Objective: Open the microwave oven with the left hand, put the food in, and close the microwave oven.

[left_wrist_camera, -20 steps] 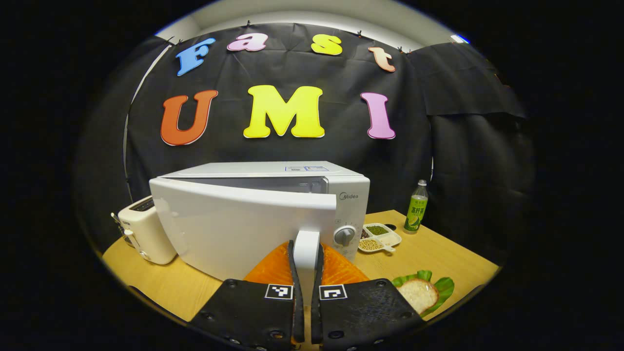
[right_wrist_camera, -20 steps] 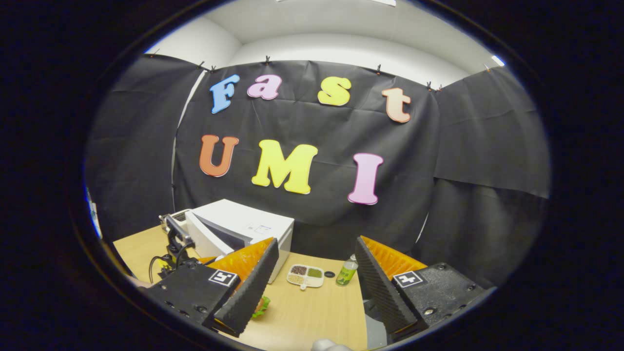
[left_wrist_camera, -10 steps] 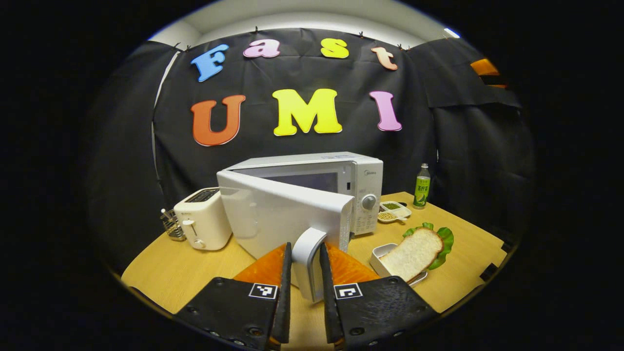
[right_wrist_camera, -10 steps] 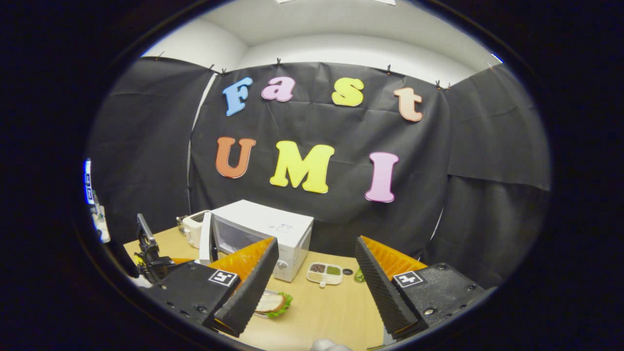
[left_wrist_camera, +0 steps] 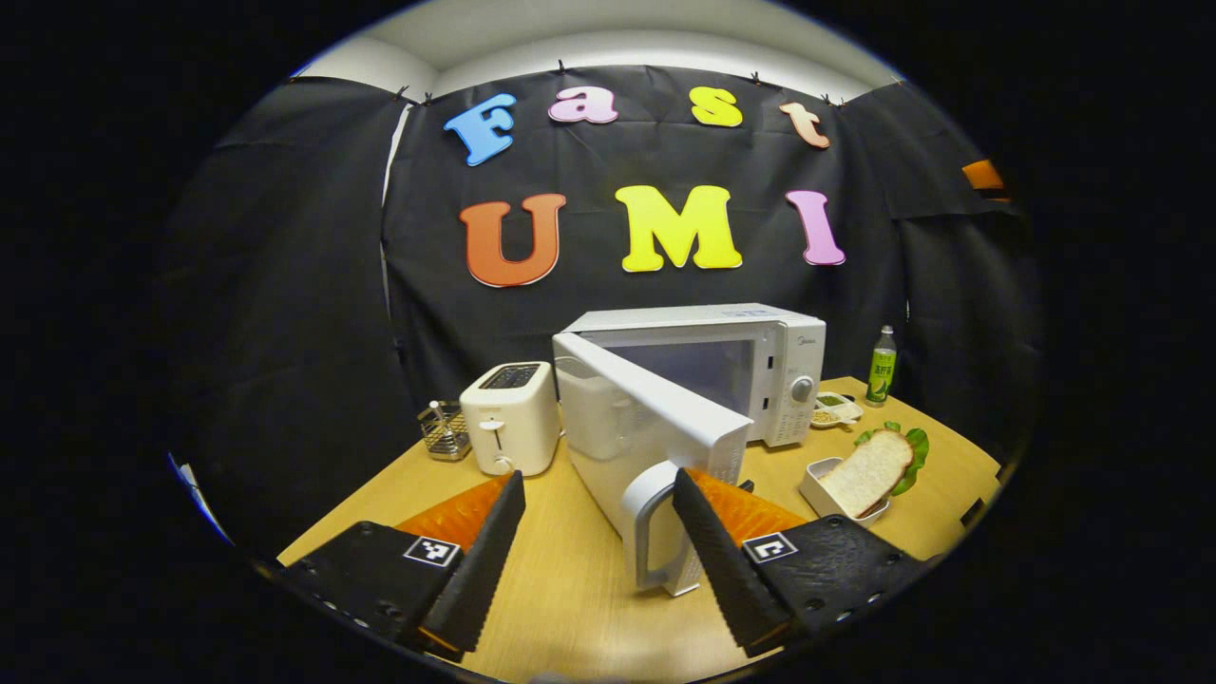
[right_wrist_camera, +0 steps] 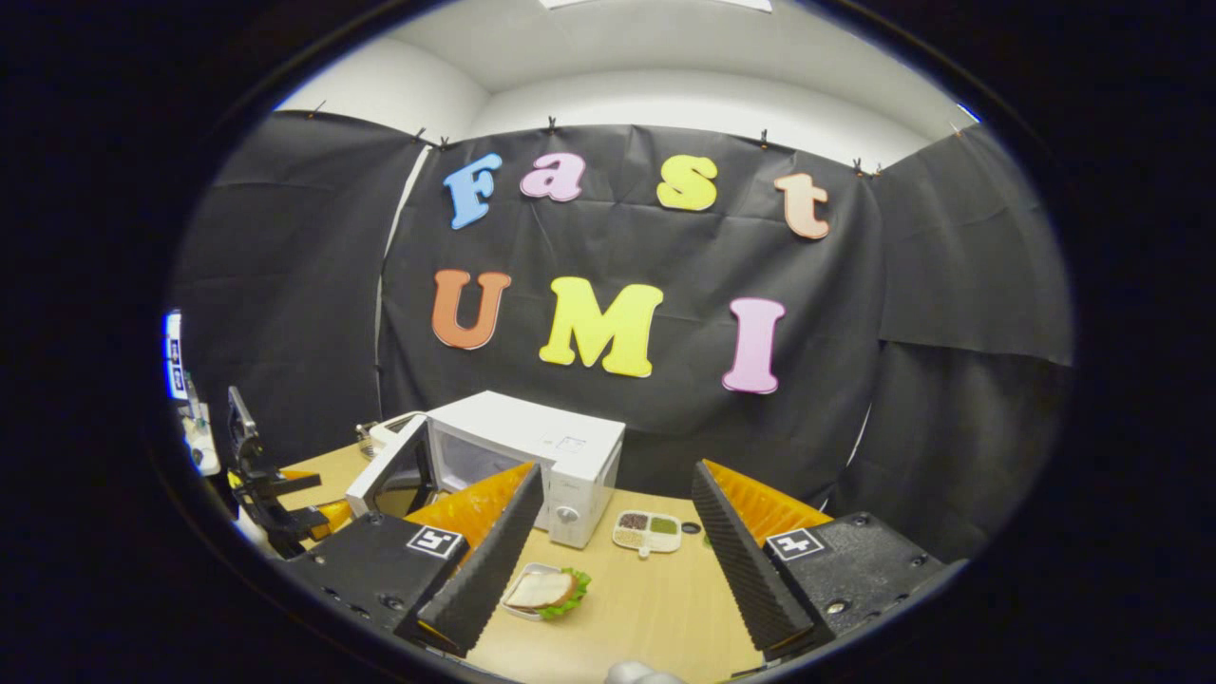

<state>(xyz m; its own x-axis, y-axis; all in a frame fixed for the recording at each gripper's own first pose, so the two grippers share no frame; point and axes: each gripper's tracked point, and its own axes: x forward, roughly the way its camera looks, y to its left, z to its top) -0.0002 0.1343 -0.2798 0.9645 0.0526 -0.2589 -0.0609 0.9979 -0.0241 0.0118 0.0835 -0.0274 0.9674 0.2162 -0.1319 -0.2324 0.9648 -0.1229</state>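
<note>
The white microwave (left_wrist_camera: 750, 366) stands on the wooden table (left_wrist_camera: 570, 589) with its door (left_wrist_camera: 655, 423) swung far out toward me. The door's white handle (left_wrist_camera: 651, 527) stands between the spread fingers of my left gripper (left_wrist_camera: 598, 478), close beside the right-hand finger (left_wrist_camera: 712, 551); the gripper is open. A sandwich (left_wrist_camera: 869, 470) of bread and lettuce lies in a small white tray to the right of the door. In the right gripper view the microwave (right_wrist_camera: 541, 446) and the sandwich (right_wrist_camera: 546, 589) lie ahead, and my right gripper (right_wrist_camera: 616, 470) hangs above the table, open and holding nothing. The left gripper (right_wrist_camera: 275, 503) appears at the far left.
A white toaster (left_wrist_camera: 511, 418) and a small wire rack (left_wrist_camera: 442, 432) stand left of the microwave. A divided dish of grains (left_wrist_camera: 836, 408) and a green bottle (left_wrist_camera: 882, 366) sit to its right. The table's front edge runs just below the fingers.
My left gripper has opened and let go of the door handle. The door has swung from slightly ajar to wide open. The right gripper stays open and has shifted slightly.
</note>
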